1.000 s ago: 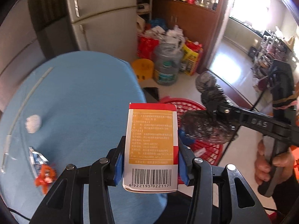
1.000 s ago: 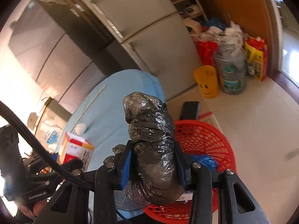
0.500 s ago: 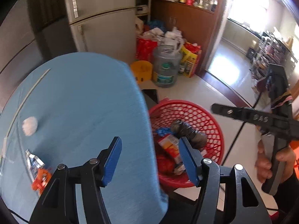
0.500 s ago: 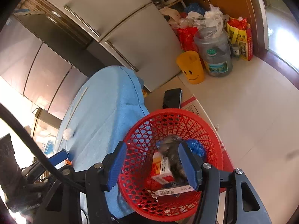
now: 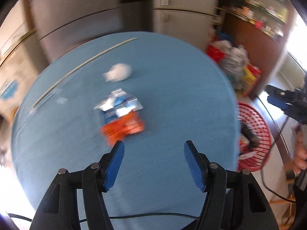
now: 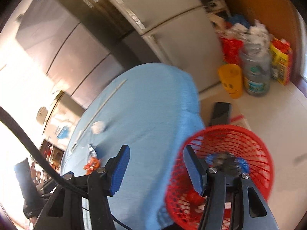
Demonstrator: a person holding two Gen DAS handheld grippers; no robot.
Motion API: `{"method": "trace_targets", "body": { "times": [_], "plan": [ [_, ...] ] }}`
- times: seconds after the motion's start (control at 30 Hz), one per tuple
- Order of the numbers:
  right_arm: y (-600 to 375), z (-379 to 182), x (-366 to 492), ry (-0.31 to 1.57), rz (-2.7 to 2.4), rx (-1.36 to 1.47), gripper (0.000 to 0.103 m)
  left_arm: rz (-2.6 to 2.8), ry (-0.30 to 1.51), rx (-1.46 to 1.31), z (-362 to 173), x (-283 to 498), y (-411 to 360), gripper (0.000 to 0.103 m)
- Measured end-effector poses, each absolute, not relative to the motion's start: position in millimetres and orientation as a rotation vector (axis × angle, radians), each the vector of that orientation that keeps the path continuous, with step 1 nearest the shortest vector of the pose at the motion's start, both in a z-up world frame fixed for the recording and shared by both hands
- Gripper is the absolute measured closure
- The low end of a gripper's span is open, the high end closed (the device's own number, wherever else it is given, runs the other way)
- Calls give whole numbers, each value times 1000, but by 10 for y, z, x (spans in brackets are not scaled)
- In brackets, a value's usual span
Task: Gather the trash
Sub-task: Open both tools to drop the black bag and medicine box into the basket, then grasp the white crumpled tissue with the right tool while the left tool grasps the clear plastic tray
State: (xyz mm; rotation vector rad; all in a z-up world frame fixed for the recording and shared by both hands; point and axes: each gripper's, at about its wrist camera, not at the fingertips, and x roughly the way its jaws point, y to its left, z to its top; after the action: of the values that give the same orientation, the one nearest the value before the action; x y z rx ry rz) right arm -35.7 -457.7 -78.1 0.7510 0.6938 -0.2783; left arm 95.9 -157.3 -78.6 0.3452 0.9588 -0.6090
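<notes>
Left wrist view now looks down on the blue-covered table [image 5: 172,88] instead of over the red basket [image 5: 255,134], so the left gripper [image 5: 153,164] has swung back from the drop toward the litter that remains. A second ago its pads pinched an orange-and-white carton; now the jaws stand spread with nothing between them, having just been opening. The right gripper [image 6: 155,168] held a crumpled dark plastic bag a second ago; its jaws too have just been opening and are spread and empty, hanging over the table's near edge beside the basket.

Both pieces now lie in the red basket, which stands on the floor just off the table's right edge. The dark bag [image 5: 249,136] shows through the mesh; in the right wrist view the contents are too blurred to tell apart.

That leaves three loose pieces in the middle of the table: a crushed orange wrapper [image 5: 122,128], a silver-and-blue foil packet [image 5: 119,105] touching it on its far side, and a white paper wad [image 5: 119,72] further toward the far edge. A pale thin stick [image 5: 84,65] lies along the far left edge.

By the look of it, one delivery is done and the next pick is beginning, with the orange wrapper nearest the left gripper's fingertips.
</notes>
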Motion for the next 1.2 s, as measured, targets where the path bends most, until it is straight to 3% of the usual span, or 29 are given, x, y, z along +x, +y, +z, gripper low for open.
{"method": "trace_targets", "body": {
  "times": [0.37, 0.83, 1.2],
  "plan": [
    [-3723, -740, 450, 783, -51, 635, 41, -279, 994, 243, -979, 1186, -225, 38],
    [-2979, -687, 1071, 874, 104, 499, 41, -228, 993, 119, -1020, 1380, 121, 37],
    [-3081, -672, 1798, 892, 121, 498, 41, -212, 959, 99, -907, 1937, 220, 37]
  ]
}}
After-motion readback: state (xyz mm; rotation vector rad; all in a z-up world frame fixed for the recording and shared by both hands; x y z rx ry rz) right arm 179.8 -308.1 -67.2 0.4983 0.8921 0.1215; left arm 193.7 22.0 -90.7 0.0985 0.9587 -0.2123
